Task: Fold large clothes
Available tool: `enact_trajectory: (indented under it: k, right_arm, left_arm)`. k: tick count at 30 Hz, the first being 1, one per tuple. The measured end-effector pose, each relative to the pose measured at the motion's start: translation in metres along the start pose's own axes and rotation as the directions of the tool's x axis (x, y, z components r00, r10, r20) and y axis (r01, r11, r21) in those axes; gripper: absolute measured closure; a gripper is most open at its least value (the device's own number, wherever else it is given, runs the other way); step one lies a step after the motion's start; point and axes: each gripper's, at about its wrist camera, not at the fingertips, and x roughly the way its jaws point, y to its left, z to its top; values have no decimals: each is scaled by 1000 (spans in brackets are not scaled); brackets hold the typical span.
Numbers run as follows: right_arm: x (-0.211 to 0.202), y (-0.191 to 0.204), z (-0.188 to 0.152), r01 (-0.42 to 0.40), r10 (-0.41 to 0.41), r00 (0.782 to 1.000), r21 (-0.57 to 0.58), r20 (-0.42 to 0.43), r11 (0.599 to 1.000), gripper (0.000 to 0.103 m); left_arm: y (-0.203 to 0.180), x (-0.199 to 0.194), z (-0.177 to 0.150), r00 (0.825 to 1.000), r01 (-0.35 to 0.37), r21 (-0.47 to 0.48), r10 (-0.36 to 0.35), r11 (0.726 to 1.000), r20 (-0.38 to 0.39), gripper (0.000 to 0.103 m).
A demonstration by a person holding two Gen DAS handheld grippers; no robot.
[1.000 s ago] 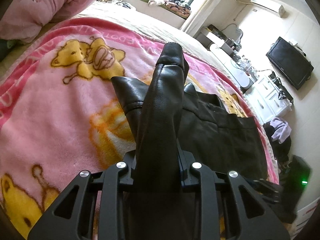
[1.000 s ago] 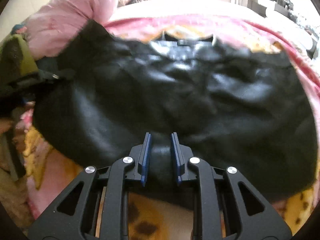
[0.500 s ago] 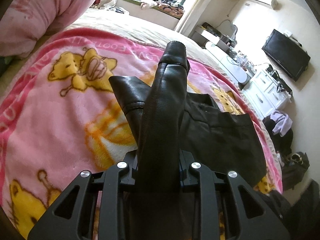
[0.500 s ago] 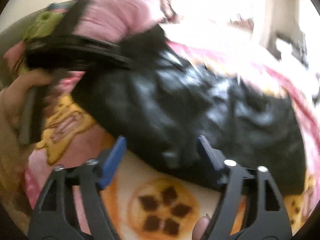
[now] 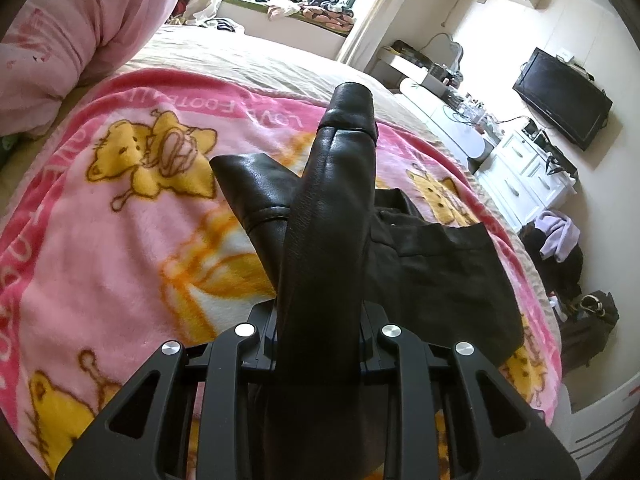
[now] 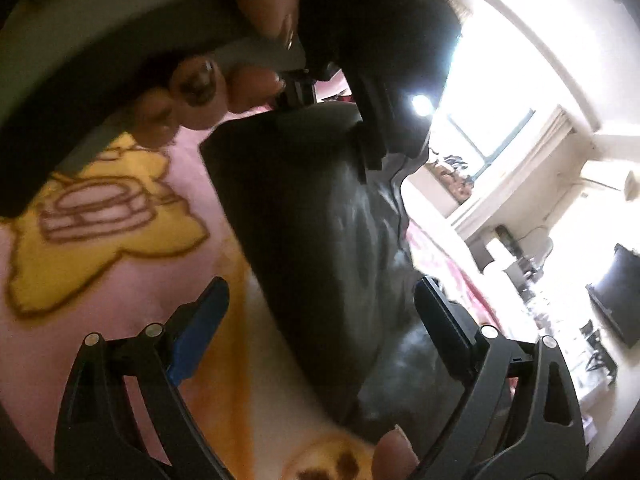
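A: Step? Black leather jacket lies on the pink blanket, mid-fold. Left gripper pinches one sleeve, lifted.

B: Right gripper: jaws opening wide, jacket between them but not pressed.

A: Next, I'd judge: lay that sleeve across the body; right takes a fresh hold.

A bed carries a pink cartoon blanket; a black leather jacket lies on it toward four o'clock.

A home bedroom; bed, cartoon blanket, wall television.
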Motion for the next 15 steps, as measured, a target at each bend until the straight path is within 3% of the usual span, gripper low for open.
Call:
enact_trajectory:
  k: [3, 5, 8, 9, 15]
  right_arm:
    - [5, -10, 0, 37, -38, 999, 19, 25, 999, 31]
    - [5, -18, 0, 27, -28, 999, 52, 38, 998, 35]
    - [-3, -28, -2, 18, -22, 996, 54, 84, 998, 63]
    - [-4, -33, -3, 15, -21, 995, 55, 101, 998, 77]
    - [-12, -69, -10, 31, -47, 991, 126, 122, 992, 87]
  left_arm:
    - [-6, -2, 4, 1000, 4, 12, -3, 1000, -1, 79]
    - [-12, -3, 9, 1000, 8, 26, -8, 1000, 6, 79]
    - [-24, -5, 17, 1000, 22, 38, -22, 999, 14, 79]
    - [-30, -5, 19, 1000, 24, 47, -25, 999, 16, 79]
    - [-76, -5, 35, 999, 42, 127, -46, 991, 29, 78]
